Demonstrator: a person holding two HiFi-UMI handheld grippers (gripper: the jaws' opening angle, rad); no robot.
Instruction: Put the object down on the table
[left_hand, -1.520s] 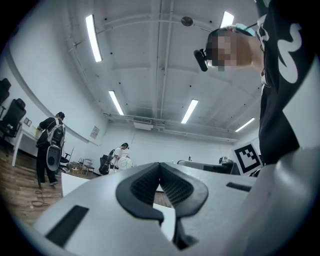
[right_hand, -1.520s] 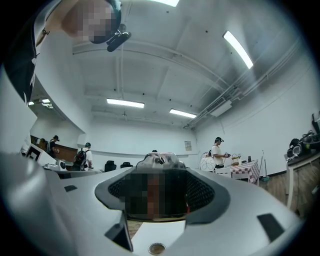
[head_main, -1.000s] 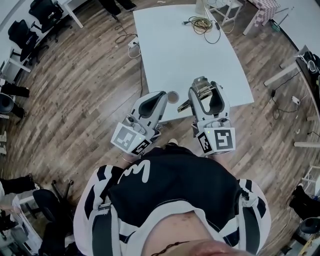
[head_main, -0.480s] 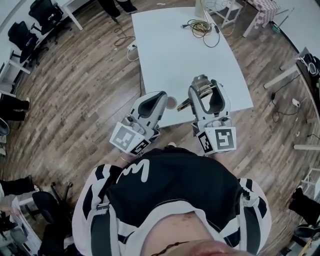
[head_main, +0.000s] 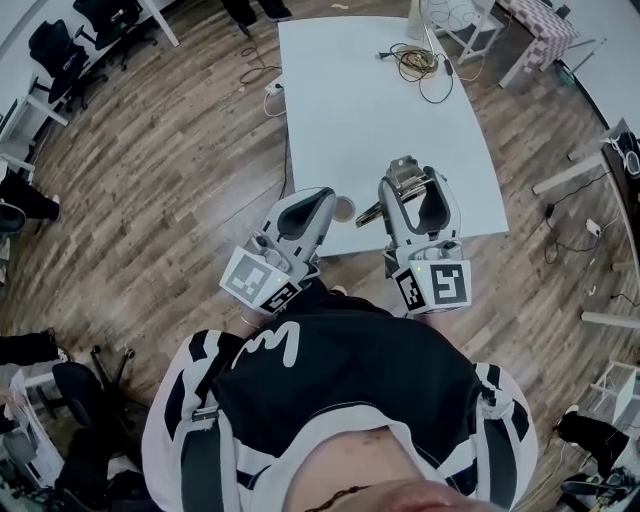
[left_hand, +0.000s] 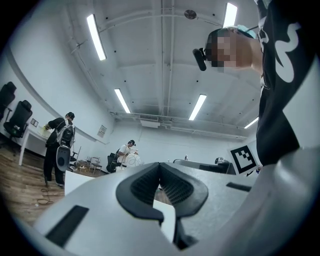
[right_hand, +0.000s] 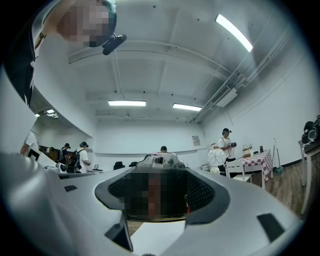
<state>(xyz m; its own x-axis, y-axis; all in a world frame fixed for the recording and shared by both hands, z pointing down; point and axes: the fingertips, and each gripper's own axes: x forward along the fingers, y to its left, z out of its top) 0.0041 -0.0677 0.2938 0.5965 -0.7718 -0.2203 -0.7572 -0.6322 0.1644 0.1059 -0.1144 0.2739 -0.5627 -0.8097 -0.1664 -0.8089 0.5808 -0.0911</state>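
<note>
In the head view my right gripper (head_main: 406, 186) is shut on a grey metal object (head_main: 403, 170), held above the near edge of the white table (head_main: 370, 110). The right gripper view shows this object (right_hand: 160, 160) sticking up between the black pads (right_hand: 200, 192) of the right gripper (right_hand: 159, 189); a mosaic patch hides its lower part. My left gripper (head_main: 326, 199) hangs beside it to the left, over the table's near corner. In its own view the left gripper (left_hand: 160, 176) is shut, pads touching, with nothing between them.
A small round beige thing (head_main: 344, 209) lies on the table by the left gripper's tip. Coiled cables (head_main: 420, 62) lie at the table's far end. Wooden floor surrounds the table. Office chairs (head_main: 60, 50) stand far left, and people stand in the background (left_hand: 57, 147).
Both grippers keep almost the same pose over the table's near edge. The head view has shifted slightly, so the table sits a little further right in the picture.
</note>
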